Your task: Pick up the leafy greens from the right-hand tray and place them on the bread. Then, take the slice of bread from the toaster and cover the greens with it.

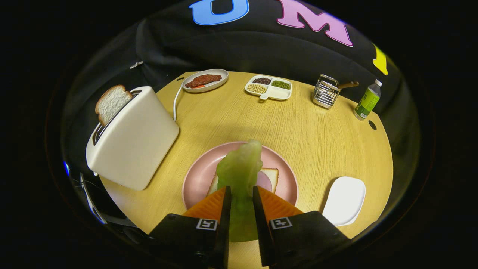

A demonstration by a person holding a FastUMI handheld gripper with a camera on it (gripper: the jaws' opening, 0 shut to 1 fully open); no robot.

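In the gripper view, the hand-held gripper has its two fingers drawn narrow and pressed on either side of the leafy greens, which stand up between them and reach forward past the fingertips. The greens hang over the pink plate, which sits on the worktop just ahead of the fingers. On that plate lies a slice of bread with what looks like a round of pink meat on it; the leaf covers much of it from this angle. Whether the leaf already touches the bread cannot be told.

To the near right of the plate sits the white tray, now bare, so the pickup part of the task looks done. The placing is under way but not finished: the fingers have not let go.

To the left stands the white toaster, with the second slice of bread sticking up out of its slot, untouched. Taking that slice and laying it over the greens is all still left.

At the far side of the worktop are a dish of meat, a divided dish of beans, a wire rack and a green bottle, none part of this job.
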